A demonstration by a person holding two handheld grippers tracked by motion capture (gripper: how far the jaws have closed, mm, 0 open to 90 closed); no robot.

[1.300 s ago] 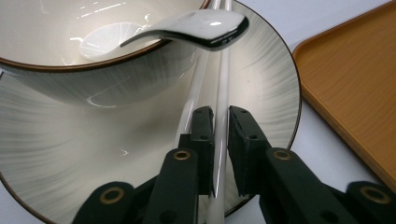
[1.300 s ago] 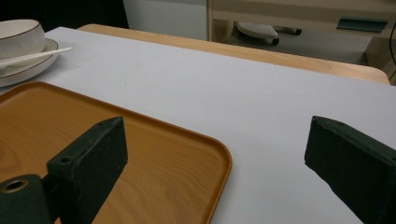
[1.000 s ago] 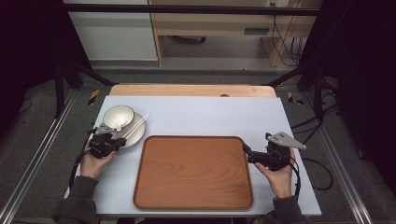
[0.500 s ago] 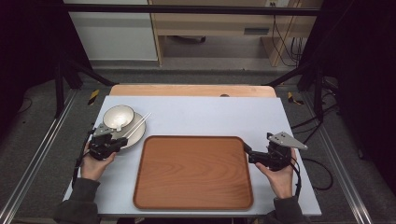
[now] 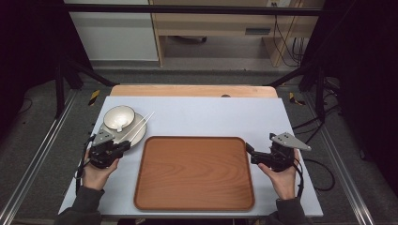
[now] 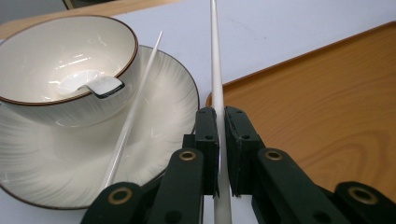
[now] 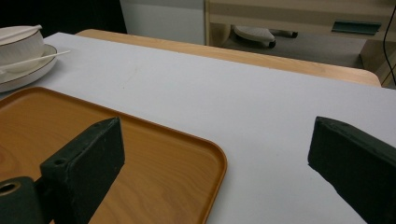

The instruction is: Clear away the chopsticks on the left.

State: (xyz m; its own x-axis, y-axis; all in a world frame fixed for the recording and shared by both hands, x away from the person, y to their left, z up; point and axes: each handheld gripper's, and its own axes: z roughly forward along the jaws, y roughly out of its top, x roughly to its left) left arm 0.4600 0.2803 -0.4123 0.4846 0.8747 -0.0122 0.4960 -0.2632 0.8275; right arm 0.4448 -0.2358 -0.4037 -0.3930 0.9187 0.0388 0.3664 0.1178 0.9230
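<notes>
– Where is the chopstick (image 6: pixel 215 70) held?

– It is pinched between the two jaws of the left claw (image 6: pixel 218 135). Its long line runs straight away from the claw, past the rim of the plate (image 6: pixel 177 88).

– And the other chopstick (image 6: pixel 133 107)?

– It is laid on the plate, leaning against the bowl (image 6: pixel 65 65), just beside the left claw.

– Which way is the tray (image 5: pixel 195 171)?

– Close by, to the right. The right claw (image 7: pixel 215 154) is spread wide apart, with nothing in it, over the tray's far corner.
</notes>
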